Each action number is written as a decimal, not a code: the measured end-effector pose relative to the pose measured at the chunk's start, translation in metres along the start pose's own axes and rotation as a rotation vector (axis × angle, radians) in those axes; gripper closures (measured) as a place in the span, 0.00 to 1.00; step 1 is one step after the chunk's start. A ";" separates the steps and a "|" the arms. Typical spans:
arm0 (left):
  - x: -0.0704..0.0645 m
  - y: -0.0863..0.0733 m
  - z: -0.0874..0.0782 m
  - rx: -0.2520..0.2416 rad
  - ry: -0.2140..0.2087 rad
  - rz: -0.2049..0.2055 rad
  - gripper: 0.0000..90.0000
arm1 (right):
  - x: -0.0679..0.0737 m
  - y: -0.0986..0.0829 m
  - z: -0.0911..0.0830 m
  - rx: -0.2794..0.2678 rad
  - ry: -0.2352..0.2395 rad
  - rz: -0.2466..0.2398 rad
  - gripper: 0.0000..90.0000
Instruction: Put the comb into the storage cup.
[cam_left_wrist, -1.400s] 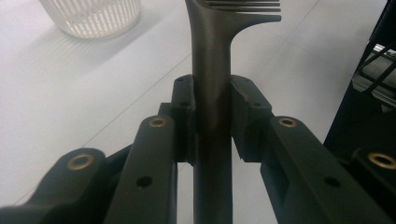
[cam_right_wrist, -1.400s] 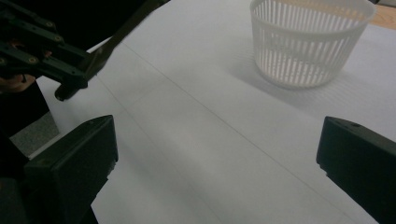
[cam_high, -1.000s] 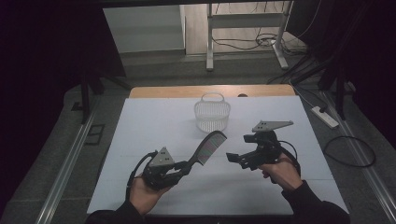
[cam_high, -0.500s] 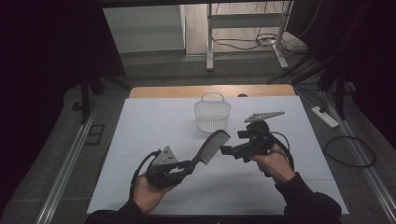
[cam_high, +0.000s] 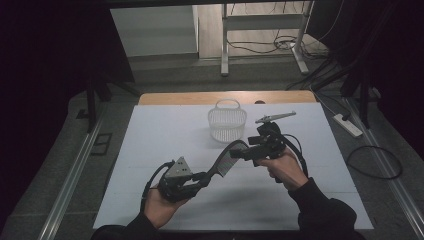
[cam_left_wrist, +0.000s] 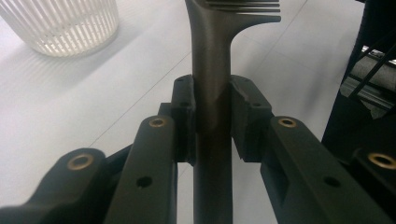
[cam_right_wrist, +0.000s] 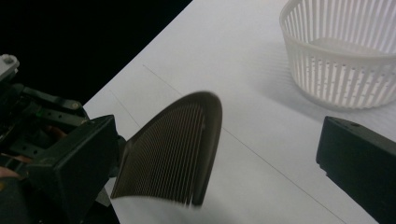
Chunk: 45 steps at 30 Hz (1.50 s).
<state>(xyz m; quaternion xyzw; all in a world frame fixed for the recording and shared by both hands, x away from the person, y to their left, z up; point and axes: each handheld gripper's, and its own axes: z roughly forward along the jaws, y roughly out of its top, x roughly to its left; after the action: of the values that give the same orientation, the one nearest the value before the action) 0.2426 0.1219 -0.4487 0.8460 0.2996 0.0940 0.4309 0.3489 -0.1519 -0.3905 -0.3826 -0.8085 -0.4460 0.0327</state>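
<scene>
In the high view, the left tongs (cam_high: 202, 177) sit in the lower centre of the frame, clamped on the handle of a dark comb (cam_high: 227, 159). The left gripper view confirms the grip: both jaws press flat against the narrow handle (cam_left_wrist: 212, 116), which runs straight up the middle of that frame to the toothed head at the top edge. The long axis of the comb runs from lower left to upper right in the high view, handle end low at the left tongs, toothed head raised above the counter (cam_high: 165, 135) and pointing toward the right tongs (cam_high: 245, 151). The right tongs are held just right of frame centre, jaws spread apart, with the comb head at their mouth; whether they touch it cannot be told. In the right gripper view, the curved head (cam_right_wrist: 173, 149) stands between the two parted jaws. Compared with the frame one second ago, the right tongs have moved left and up the frame to the comb head; the left tongs and comb have held position. Beyond, a white slatted basket (cam_high: 227, 122) stands upright in the upper centre of the counter.
</scene>
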 end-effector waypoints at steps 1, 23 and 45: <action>0.000 0.000 0.000 0.000 0.000 0.002 0.80 | 0.000 0.001 0.001 0.001 0.003 0.005 0.00; -0.003 0.000 0.000 0.003 0.005 0.027 0.80 | -0.007 0.007 0.003 -0.019 0.150 0.064 0.62; -0.003 -0.002 0.005 0.030 0.004 0.044 0.78 | -0.017 0.003 0.003 -0.013 0.358 0.232 0.94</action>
<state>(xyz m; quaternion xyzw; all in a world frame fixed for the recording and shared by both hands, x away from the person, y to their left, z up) 0.2413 0.1173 -0.4534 0.8585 0.2831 0.1010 0.4154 0.3638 -0.1587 -0.3973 -0.3878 -0.7377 -0.5051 0.2243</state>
